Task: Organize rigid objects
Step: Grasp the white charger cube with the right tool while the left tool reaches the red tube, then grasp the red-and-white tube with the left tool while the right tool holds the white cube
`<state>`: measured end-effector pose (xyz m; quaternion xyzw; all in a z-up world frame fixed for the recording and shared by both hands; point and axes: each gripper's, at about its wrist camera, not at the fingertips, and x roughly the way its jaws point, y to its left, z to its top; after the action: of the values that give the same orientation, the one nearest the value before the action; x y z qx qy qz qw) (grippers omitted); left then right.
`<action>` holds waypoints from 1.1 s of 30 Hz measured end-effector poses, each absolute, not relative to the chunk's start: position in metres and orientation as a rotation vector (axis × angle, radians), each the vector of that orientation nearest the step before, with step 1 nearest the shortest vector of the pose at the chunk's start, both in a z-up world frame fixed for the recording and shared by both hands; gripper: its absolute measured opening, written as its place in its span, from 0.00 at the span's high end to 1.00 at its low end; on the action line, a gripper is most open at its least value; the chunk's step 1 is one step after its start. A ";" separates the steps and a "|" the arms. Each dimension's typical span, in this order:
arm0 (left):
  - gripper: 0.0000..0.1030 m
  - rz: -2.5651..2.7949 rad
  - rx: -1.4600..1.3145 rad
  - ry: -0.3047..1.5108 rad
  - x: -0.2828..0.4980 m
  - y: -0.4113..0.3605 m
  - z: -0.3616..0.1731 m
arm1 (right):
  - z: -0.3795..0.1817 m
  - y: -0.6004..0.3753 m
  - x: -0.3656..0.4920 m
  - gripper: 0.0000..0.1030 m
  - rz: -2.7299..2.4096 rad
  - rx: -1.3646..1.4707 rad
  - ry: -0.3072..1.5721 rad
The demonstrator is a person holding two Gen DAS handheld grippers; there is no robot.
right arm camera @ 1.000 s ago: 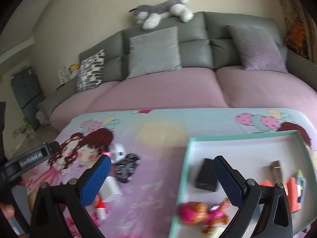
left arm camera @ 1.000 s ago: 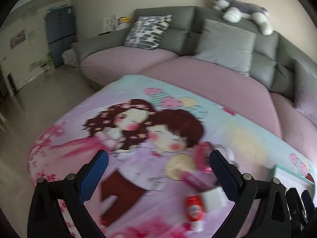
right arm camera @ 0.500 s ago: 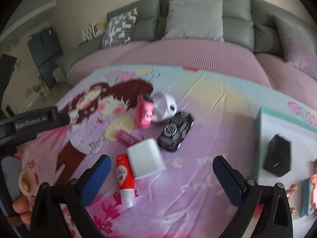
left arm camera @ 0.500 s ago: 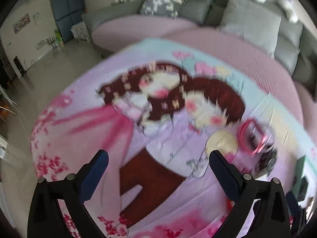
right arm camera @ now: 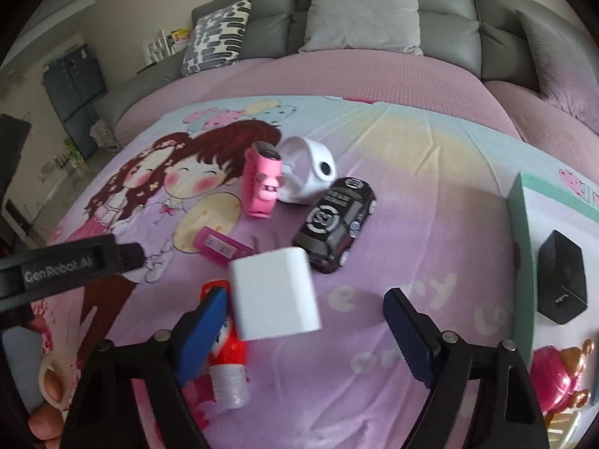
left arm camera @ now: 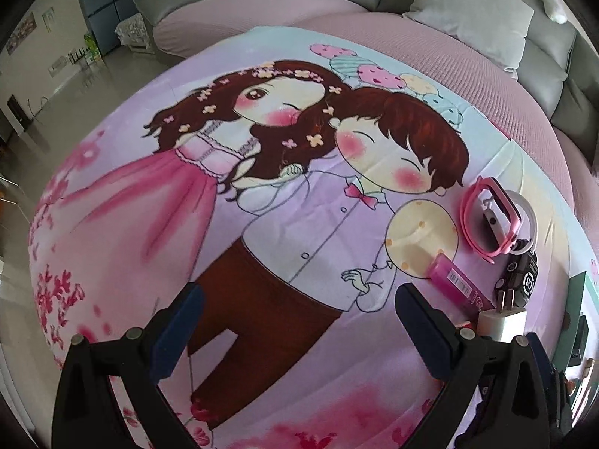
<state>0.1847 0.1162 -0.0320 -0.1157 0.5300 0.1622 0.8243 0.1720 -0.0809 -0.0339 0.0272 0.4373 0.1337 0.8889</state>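
Note:
My right gripper (right arm camera: 305,314) is open and empty, just in front of a white charger block (right arm camera: 275,293) that lies between its jaws' line. A red tube (right arm camera: 224,355) lies by its left finger. Beyond are a black toy car (right arm camera: 337,222), a pink watch (right arm camera: 262,183), a white watch (right arm camera: 310,172) and a magenta stick (right arm camera: 221,247). My left gripper (left arm camera: 299,321) is open and empty over the printed cloth; the charger (left arm camera: 503,321), pink watch (left arm camera: 490,220) and magenta stick (left arm camera: 458,282) lie to its right.
A teal-rimmed tray (right arm camera: 522,232) at the right holds a black adapter (right arm camera: 561,277) and a pink doll toy (right arm camera: 558,378). The cartoon cloth (left arm camera: 262,205) covers the surface. A sofa with cushions (right arm camera: 363,11) stands behind. The left gripper's body (right arm camera: 63,265) crosses the right wrist view.
Both grippers have dropped lower and tilted down toward the cloth. The right gripper moved left from the tray to the loose objects and now sits close to the white charger.

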 end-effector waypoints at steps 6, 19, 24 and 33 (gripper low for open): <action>0.02 0.321 -0.238 1.140 0.186 0.107 -0.033 | -0.034 -0.085 0.171 0.43 0.286 0.083 0.919; 0.02 0.241 -0.213 1.176 0.190 0.083 -0.036 | -0.035 -0.102 0.166 0.55 0.271 0.135 0.961; 0.02 0.224 -0.232 1.173 0.190 0.081 -0.035 | -0.028 -0.113 0.164 0.56 0.251 0.157 0.948; 0.02 0.168 -0.187 1.175 0.193 0.063 -0.030 | -0.006 -0.134 0.156 0.56 0.214 0.160 0.924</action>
<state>0.1926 0.0627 -0.0301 -0.0880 0.5527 0.0791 0.8249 0.1561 -0.1336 -0.0063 0.0771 0.4442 0.1029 0.8866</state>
